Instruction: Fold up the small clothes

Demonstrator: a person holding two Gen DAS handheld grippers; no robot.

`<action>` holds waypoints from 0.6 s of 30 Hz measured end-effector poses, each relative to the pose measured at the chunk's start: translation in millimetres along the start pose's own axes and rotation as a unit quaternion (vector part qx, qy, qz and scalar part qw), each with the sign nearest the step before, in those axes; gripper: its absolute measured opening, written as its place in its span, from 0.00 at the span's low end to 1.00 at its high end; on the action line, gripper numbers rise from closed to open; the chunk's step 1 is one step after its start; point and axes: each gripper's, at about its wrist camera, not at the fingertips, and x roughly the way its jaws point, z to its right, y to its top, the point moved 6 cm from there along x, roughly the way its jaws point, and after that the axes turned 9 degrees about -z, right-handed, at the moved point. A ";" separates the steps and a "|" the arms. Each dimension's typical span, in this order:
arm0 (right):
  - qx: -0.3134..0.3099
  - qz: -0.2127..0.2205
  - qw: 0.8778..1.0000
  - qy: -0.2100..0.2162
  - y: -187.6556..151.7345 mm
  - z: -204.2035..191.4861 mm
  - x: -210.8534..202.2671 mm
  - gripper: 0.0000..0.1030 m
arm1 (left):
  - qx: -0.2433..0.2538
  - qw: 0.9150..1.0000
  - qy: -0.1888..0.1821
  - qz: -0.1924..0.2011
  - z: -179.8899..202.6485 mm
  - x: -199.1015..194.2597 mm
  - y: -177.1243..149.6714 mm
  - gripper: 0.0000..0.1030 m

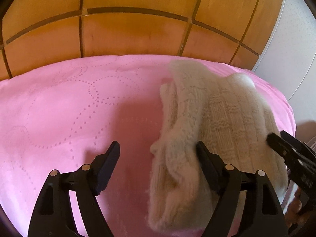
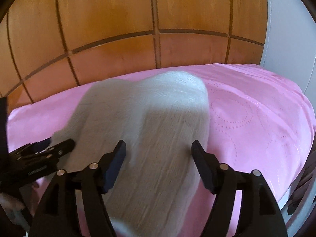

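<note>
A small cream knitted garment (image 1: 213,122) lies bunched and partly folded on the pink quilted cover (image 1: 69,114). My left gripper (image 1: 158,148) is open, its right finger against the knit's left fold, nothing held. In the right wrist view the same garment (image 2: 154,130) looks blurred and runs between the open fingers of my right gripper (image 2: 158,148), which holds nothing. The right gripper also shows at the right edge of the left wrist view (image 1: 290,154), at the garment's right side. The left gripper shows at the left of the right wrist view (image 2: 39,154).
The pink cover (image 2: 256,118) lies on a bed against an orange-brown panelled wooden headboard (image 1: 138,29). A white wall (image 1: 292,39) stands on the right. The bed's edge falls away at the right.
</note>
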 end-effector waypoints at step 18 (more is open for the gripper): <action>0.021 -0.046 0.999 -0.011 -42.3 -10.3 6.3 0.69 | 0.019 0.999 0.026 0.022 7.2 -30.7 -19.8 0.75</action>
